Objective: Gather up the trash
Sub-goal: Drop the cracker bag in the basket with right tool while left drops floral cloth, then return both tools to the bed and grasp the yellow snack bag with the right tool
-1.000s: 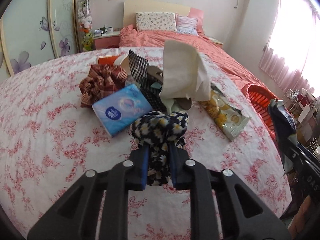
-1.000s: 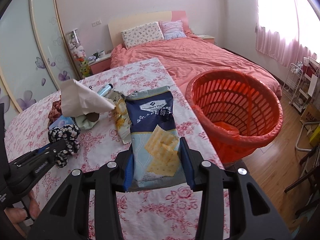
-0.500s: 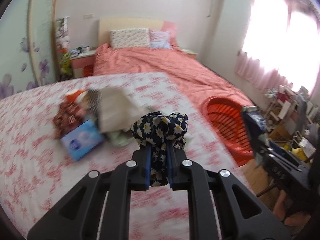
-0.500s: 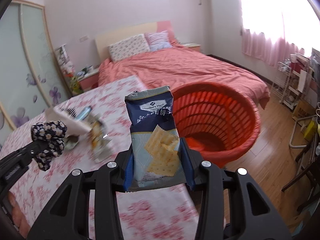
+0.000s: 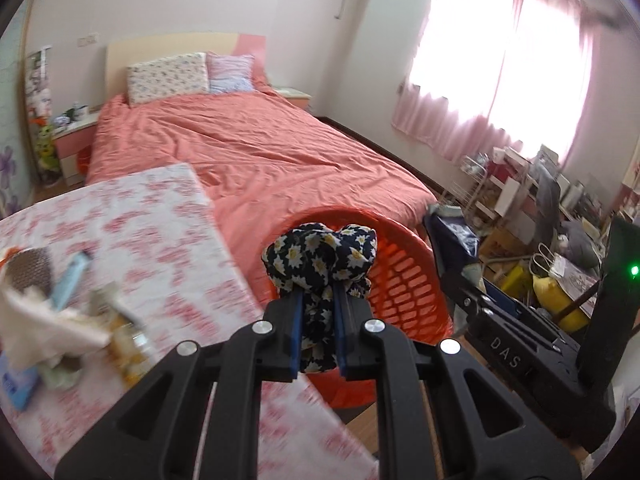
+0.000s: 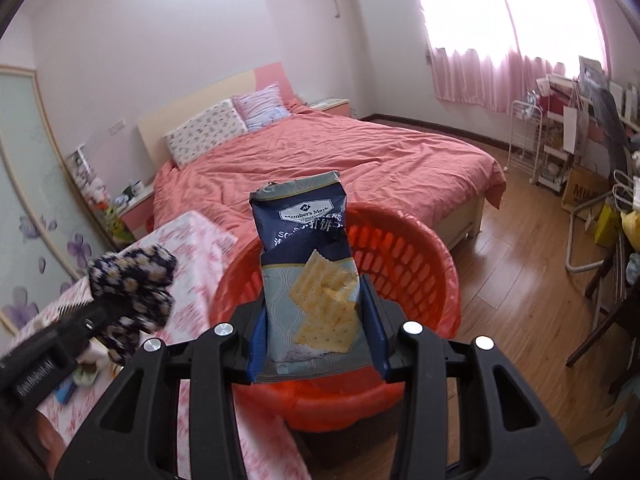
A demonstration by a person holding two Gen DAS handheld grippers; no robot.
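Left tool (image 5: 316, 330) pinching a daisy-print cloth bundle (image 5: 320, 256) in front of the orange basket (image 5: 400, 284), right tool (image 6: 316, 340) clamping a cracker packet (image 6: 312, 276) above that basket, floral-covered worktop (image 5: 132, 220) alongside

setting: bedroom in a home. evidence: double bed (image 6: 340, 152) with coral cover and two pillows (image 6: 204, 130) against a headboard; bedside cabinet (image 5: 74, 142) to one side; pink curtains (image 5: 500, 84) over a bright window; wood floor (image 6: 520, 264); wardrobe door with flower print (image 6: 36, 216); cluttered shelves (image 6: 560, 140) by the window; table (image 5: 132, 216) with floral cloth.
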